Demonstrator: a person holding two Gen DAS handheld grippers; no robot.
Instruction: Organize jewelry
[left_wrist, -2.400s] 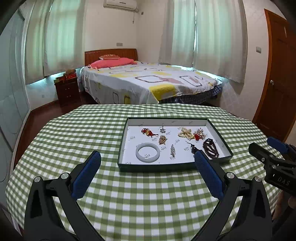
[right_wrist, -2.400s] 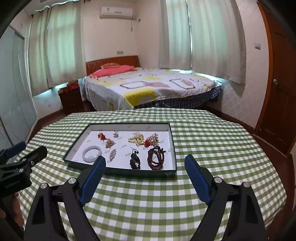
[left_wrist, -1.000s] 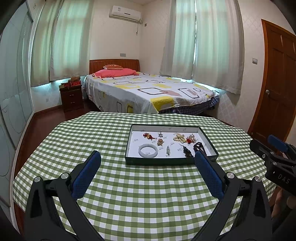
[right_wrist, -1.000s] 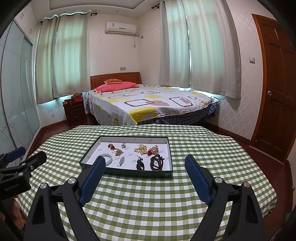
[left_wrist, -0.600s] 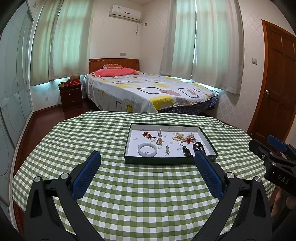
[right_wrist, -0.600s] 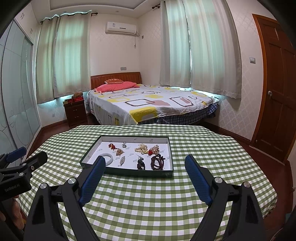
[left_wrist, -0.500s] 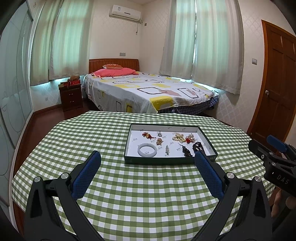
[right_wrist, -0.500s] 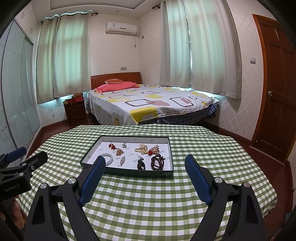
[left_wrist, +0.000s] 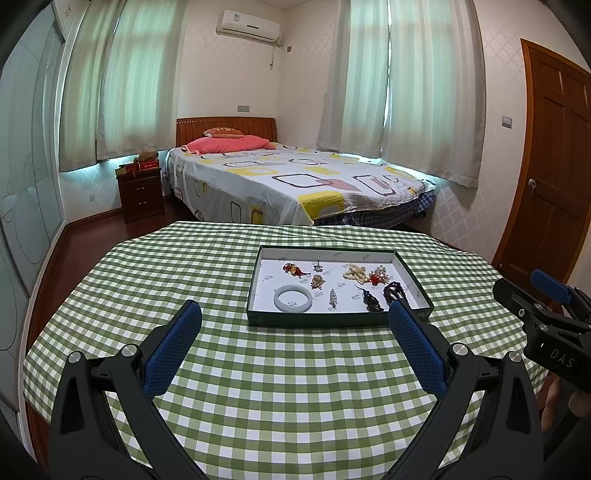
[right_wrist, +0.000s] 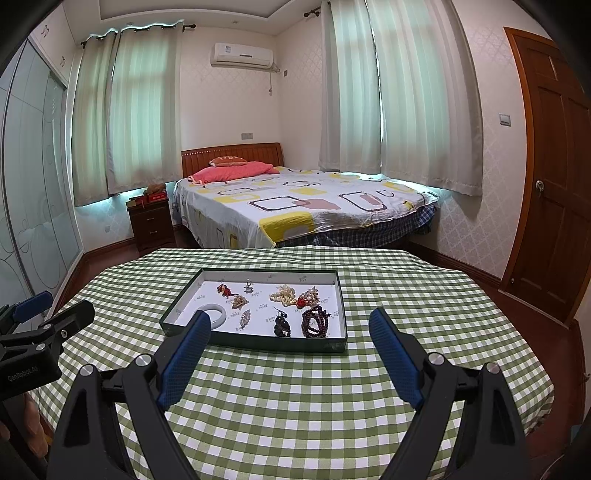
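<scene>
A dark green tray (left_wrist: 413, 279) with a white floor lies on the checked table, also in the right wrist view (right_wrist: 341, 306). In it lie a pale bangle (left_wrist: 293, 298) (right_wrist: 218, 313), a red brooch (left_wrist: 293, 268), cream beads (left_wrist: 355, 273), a dark bead bracelet (left_wrist: 395, 291) (right_wrist: 314, 321) and several small pieces. My left gripper (left_wrist: 293, 332) is open and empty, held above the table short of the tray. My right gripper (right_wrist: 290, 341) is open and empty, also short of the tray.
The table wears a green and white checked cloth (left_wrist: 258, 376). Beyond it stand a bed (left_wrist: 295, 184), a dark nightstand (left_wrist: 142, 194) and a wooden door (left_wrist: 550, 177) at right. The table's rounded edges fall away on all sides.
Both grippers have pulled back and up from the tray since 2.4 s ago; the tray looks smaller and farther. Over the last second the view has barely shifted. Both stay open.
</scene>
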